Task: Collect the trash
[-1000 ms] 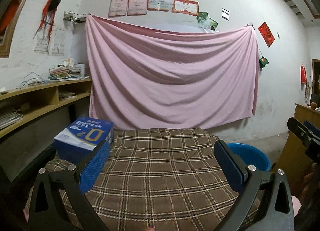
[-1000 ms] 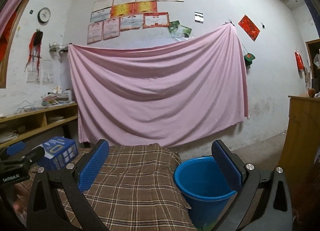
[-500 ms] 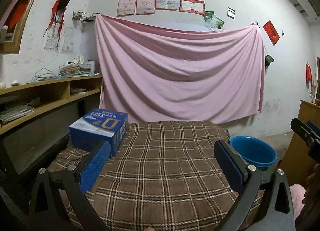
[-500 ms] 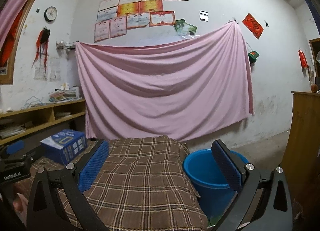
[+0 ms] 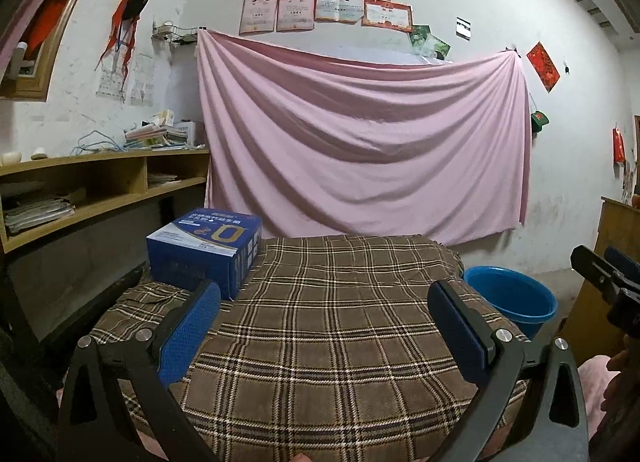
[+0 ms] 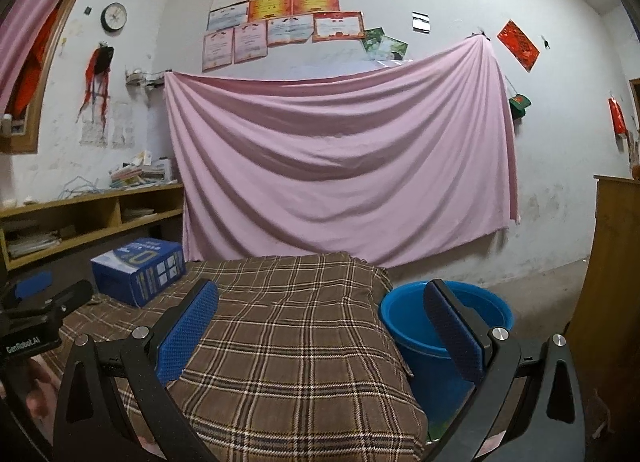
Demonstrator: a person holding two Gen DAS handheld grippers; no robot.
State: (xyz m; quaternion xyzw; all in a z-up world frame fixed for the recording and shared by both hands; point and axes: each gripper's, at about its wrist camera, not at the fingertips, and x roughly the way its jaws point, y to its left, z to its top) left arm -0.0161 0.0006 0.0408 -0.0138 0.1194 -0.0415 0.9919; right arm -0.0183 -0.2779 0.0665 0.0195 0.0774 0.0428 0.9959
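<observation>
A blue cardboard box (image 5: 206, 252) lies on the brown plaid cloth (image 5: 340, 326) at the far left of the table; it also shows in the right wrist view (image 6: 138, 270). A blue plastic bucket (image 5: 510, 298) stands on the floor beside the table's right edge, and fills the lower right of the right wrist view (image 6: 444, 326). My left gripper (image 5: 328, 326) is open and empty above the cloth, the box just beyond its left finger. My right gripper (image 6: 322, 326) is open and empty over the table's right edge, its right finger in front of the bucket.
A pink sheet (image 5: 360, 142) hangs on the back wall. Wooden shelves (image 5: 100, 186) with papers run along the left. A wooden cabinet (image 6: 612, 282) stands at the right. The plaid cloth (image 6: 288, 342) drapes over the table's edges.
Both grippers have drawn back and risen a little, so the table, box and bucket sit lower and further off in view. Both stay open and empty.
</observation>
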